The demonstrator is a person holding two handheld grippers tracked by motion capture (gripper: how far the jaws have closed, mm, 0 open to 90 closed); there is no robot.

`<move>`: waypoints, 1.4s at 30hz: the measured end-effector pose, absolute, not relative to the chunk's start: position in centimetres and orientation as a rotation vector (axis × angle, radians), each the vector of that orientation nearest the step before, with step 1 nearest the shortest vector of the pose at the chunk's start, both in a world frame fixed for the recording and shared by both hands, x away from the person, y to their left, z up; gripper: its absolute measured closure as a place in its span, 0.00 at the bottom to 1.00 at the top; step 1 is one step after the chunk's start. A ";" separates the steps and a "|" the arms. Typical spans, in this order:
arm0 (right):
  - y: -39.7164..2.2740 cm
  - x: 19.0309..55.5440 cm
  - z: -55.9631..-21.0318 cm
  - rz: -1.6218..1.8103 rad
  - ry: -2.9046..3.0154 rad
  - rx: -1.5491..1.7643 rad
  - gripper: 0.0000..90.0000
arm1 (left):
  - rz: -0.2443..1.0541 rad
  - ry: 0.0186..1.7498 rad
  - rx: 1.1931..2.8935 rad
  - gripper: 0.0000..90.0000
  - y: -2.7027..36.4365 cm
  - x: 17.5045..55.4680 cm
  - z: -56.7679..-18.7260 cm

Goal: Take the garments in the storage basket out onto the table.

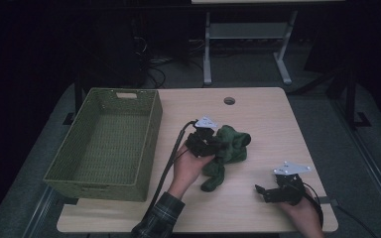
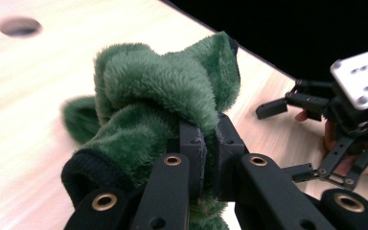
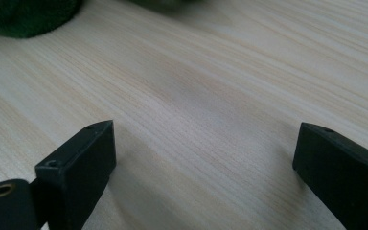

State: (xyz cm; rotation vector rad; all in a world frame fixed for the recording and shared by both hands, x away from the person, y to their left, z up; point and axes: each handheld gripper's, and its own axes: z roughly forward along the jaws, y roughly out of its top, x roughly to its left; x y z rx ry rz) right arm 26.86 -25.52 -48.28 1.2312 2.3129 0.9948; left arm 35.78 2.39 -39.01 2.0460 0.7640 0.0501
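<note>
1. One green plush cloth (image 1: 226,148) lay bunched near the centre of the table.
2. One woven green basket (image 1: 146,144) stood at the table's 9 o'clock side.
3. Two handheld grippers were there: the left gripper (image 1: 209,144) at the centre, the right gripper (image 1: 262,192) toward 5 o'clock.
4. One wooden table (image 1: 268,129) carried them, with one round hole (image 1: 229,100) at 12 o'clock.
</note>
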 end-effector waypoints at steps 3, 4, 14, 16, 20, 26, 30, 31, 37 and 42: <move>-25.5 26.9 -48.3 0.995 2.314 1.229 0.08 | 0.029 0.779 2.060 0.95 1.5 36.0 -40.6; -25.5 26.9 -48.3 0.995 2.314 1.230 0.08 | 0.026 0.775 2.072 0.94 1.3 36.1 -41.1; -25.5 26.9 -48.3 0.994 2.315 1.229 0.08 | 0.007 0.781 2.107 0.93 0.1 36.7 -43.9; -25.5 26.9 -48.3 0.994 2.315 1.229 0.08 | 0.016 0.778 2.115 0.90 -0.1 36.7 -44.1; -25.5 26.9 -48.3 0.994 2.315 1.229 0.08 | 0.028 0.744 2.120 0.73 0.0 36.4 -43.5; -25.5 26.9 -48.3 0.993 2.315 1.230 0.08 | 0.054 0.697 2.135 0.50 1.1 35.4 -41.6; -25.5 26.9 -48.3 0.993 2.315 1.230 0.08 | 0.081 0.674 2.154 0.47 2.3 34.6 -40.9; -25.5 26.9 -48.3 0.993 2.315 1.230 0.08 | 0.083 0.675 2.151 0.47 2.6 34.4 -40.9; -25.5 26.9 -48.3 0.993 2.315 1.230 0.08 | 0.107 0.673 2.135 0.50 4.7 32.8 -40.8; -25.5 26.9 -48.3 0.993 2.315 1.230 0.08 | 0.125 0.650 2.140 0.55 6.0 31.4 -41.3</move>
